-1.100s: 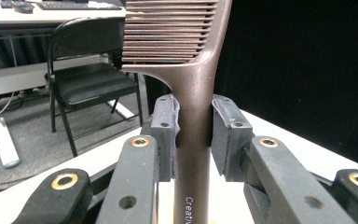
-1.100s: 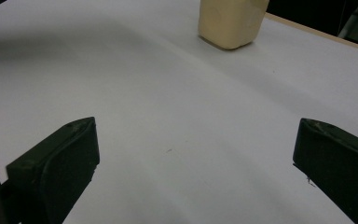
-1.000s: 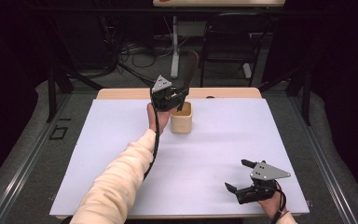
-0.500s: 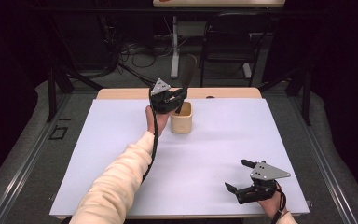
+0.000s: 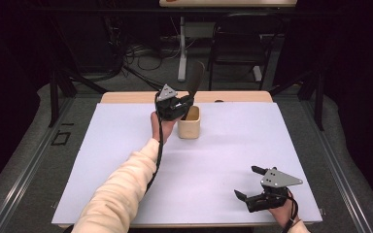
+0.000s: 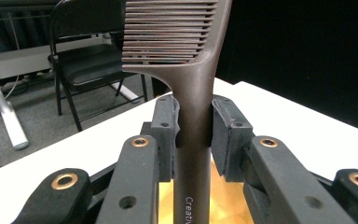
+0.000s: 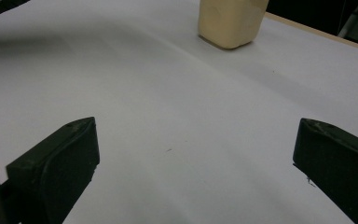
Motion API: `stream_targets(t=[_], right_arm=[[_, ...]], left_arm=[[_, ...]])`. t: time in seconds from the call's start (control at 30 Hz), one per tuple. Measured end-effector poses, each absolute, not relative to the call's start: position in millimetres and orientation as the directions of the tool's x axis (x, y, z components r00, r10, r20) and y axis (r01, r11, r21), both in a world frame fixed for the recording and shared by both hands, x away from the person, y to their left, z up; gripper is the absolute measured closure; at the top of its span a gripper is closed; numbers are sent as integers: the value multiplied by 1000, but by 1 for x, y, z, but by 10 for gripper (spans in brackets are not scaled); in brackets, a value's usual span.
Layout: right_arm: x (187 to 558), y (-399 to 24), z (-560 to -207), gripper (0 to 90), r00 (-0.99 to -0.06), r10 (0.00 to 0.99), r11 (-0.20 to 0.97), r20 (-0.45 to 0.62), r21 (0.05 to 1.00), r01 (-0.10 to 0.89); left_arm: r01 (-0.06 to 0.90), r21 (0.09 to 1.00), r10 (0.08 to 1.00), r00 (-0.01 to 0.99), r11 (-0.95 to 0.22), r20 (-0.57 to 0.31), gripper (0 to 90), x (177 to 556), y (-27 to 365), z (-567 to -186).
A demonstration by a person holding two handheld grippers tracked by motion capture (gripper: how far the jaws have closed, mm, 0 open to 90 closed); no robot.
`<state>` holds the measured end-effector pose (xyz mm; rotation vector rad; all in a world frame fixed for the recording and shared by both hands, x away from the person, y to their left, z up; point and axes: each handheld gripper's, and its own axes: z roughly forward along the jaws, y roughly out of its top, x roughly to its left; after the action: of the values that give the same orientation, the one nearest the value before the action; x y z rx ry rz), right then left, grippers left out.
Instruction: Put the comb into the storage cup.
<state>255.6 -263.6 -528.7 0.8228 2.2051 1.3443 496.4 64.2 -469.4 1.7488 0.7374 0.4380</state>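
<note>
The left gripper (image 6: 193, 128) has its two pads clamped on the handle of a comb (image 6: 186, 60), one pad on each side, just below where the handle widens into the head. The comb is dark brown with a matte, faintly speckled surface; its teeth are long, fine and parallel, running out to one side of the spine, and pale lettering shows low on the handle. It stands upright, teeth end up, with the lower handle going down into a cup (image 5: 189, 124) directly below the jaws. In the high view the comb (image 5: 194, 77) sticks up above the left gripper (image 5: 182, 104) at the far middle of the table (image 5: 233, 145). The cup is small, pale tan and open-topped.

The right gripper (image 7: 196, 154) has its jaws spread wide with nothing between them, hovering just above the white tabletop at the near right corner (image 5: 252, 187), well apart from the cup (image 7: 230, 21).
</note>
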Motion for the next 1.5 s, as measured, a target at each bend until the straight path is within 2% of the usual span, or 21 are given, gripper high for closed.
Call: stream_targets(t=[1.5], right_arm=[[256,-264,-529,1,-732,680,356,-54,896,264]], left_arm=[[260,918,653,758,-301,-1,720,495,54,-480]])
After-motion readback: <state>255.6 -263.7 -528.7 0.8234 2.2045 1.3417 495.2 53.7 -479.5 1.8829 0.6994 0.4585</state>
